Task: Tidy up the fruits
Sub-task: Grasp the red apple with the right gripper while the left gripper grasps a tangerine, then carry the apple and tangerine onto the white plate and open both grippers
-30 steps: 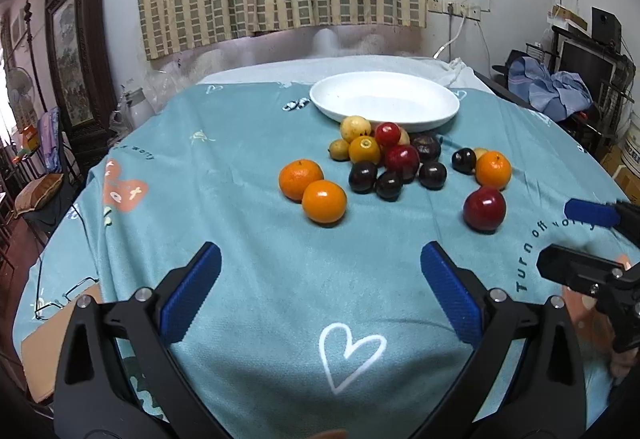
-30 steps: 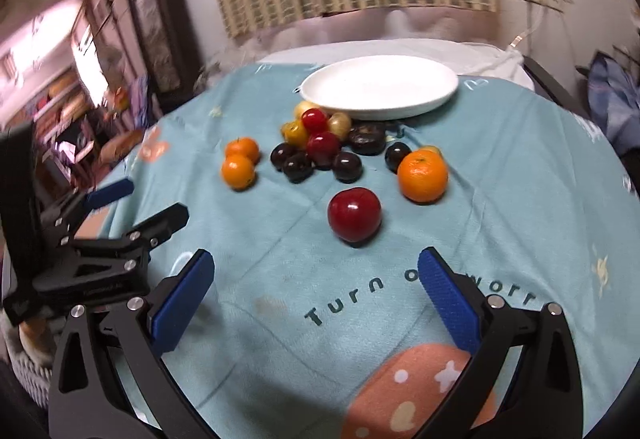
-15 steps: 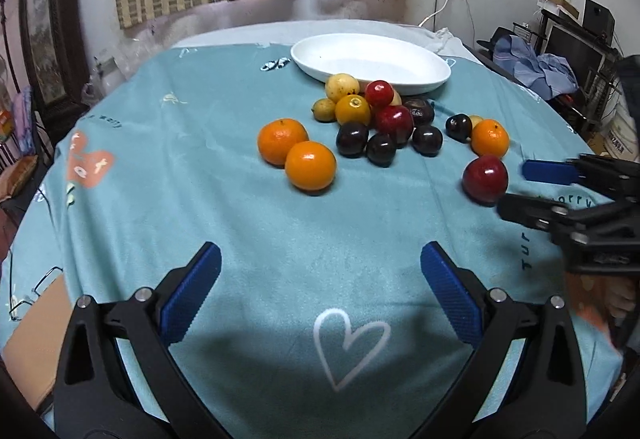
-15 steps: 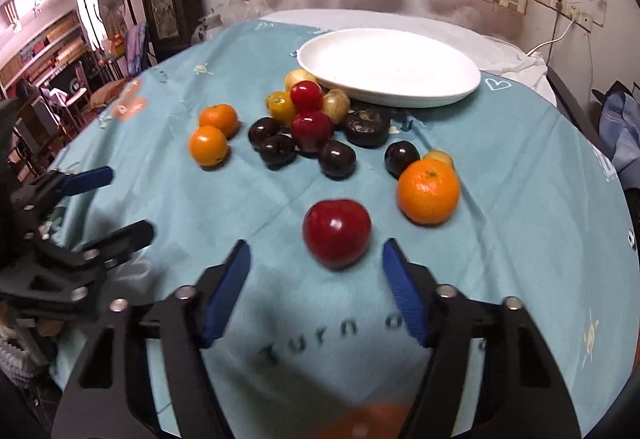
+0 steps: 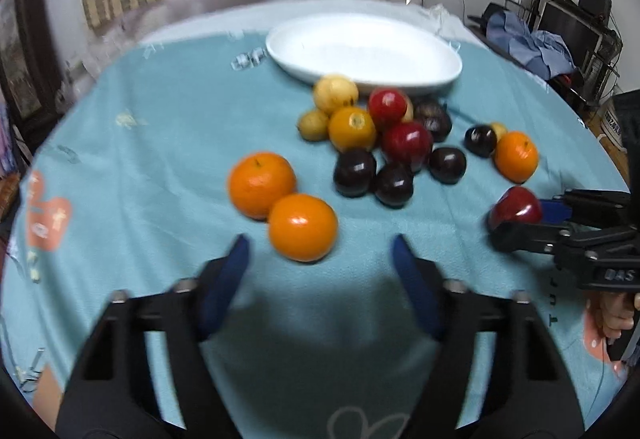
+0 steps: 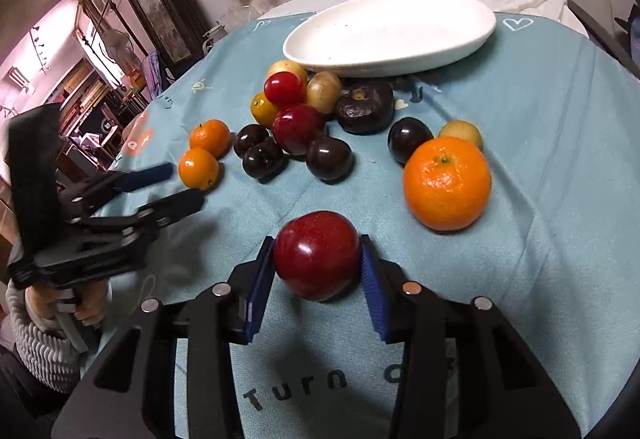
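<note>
Right tool (image 6: 318,259) is clamping the red apple (image 6: 317,255) on the worktop (image 6: 560,143); left tool (image 5: 320,259) is hovering wide behind an orange (image 5: 303,227).

The glossy, smooth-skinned red apple (image 6: 317,255) catches highlights between the ribbed blue pads (image 6: 260,283) of the matt black plastic right claw (image 6: 318,281). A soft teal cloth (image 6: 560,143) with a fine matt weave covers the counter, under a smooth, glazed white oval dish (image 6: 392,35) and a dimpled, faintly shiny orange mandarin (image 6: 447,183).

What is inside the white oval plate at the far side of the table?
Nothing shows inside the white oval plate: its inner surface looks bare apart from tiny dark specks. The fruits lie on the teal tablecloth in front of it. No part of its inside is covered.
</note>
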`<move>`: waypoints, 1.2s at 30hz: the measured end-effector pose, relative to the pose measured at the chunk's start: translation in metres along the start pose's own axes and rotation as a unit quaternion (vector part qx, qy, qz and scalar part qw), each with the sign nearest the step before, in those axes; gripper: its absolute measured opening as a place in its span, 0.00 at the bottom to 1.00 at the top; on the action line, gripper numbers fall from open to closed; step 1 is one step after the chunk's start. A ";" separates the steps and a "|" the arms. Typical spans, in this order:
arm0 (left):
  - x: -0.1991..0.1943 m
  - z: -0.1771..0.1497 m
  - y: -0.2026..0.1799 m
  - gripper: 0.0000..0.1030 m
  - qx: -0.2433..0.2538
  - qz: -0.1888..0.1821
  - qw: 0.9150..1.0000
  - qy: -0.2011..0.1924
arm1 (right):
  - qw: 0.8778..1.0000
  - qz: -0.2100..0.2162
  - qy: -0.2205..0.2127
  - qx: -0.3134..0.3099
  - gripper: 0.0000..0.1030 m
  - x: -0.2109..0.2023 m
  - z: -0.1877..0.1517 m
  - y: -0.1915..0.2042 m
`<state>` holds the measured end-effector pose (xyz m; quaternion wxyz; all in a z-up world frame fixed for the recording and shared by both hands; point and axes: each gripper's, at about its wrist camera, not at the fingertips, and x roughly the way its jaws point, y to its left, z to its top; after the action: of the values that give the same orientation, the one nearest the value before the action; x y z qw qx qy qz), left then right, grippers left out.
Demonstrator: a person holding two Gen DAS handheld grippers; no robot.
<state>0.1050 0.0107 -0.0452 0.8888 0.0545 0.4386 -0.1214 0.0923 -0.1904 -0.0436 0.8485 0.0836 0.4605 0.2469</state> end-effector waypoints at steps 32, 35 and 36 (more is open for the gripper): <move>0.039 0.138 -0.018 0.39 -0.019 -0.028 0.998 -0.052 | 0.990 -0.083 -0.110 0.014 0.39 -0.009 0.119 -0.032; 0.063 0.148 -0.015 0.39 -0.027 -0.035 0.998 -0.036 | 0.990 -0.095 -0.106 0.014 0.40 0.013 0.130 -0.042; 0.067 0.149 -0.015 0.40 -0.027 -0.036 0.998 -0.035 | 0.990 -0.100 -0.104 0.011 0.40 0.020 0.133 -0.041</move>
<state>0.2543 -0.0455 -0.0069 0.8996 0.0104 0.4123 -0.1434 0.2251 -0.2048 0.0014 0.9110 0.0717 0.3789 0.1461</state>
